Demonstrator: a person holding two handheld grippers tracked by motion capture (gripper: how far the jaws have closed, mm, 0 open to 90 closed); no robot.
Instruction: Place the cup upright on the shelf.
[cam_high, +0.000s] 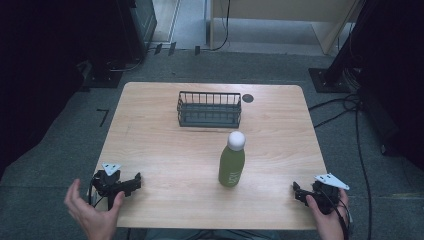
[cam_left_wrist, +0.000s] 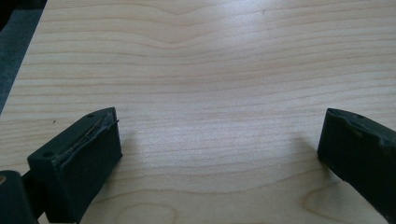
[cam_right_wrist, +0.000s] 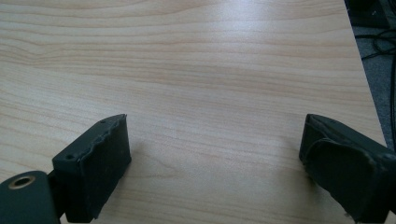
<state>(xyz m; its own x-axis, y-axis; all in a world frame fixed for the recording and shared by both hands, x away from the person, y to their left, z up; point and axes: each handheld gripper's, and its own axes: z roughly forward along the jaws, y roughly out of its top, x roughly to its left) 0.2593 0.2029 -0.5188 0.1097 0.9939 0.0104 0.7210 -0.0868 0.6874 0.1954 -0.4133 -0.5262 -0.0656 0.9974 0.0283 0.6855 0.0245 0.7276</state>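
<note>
Pale wooden table on a grey floor, cables trailing off to the right. Left gripper sits at the near left corner, jaws spread wide over bare wood, nothing between them; the left hand hangs open just behind it. Right gripper rests at the near right edge, gripped by the right hand, jaws wide too, empty. Between them, nearer the right one, a green bottle with a white cap stands upright. Beyond it, a dark wire basket sits near the far edge, a small black disc just beside it.
</note>
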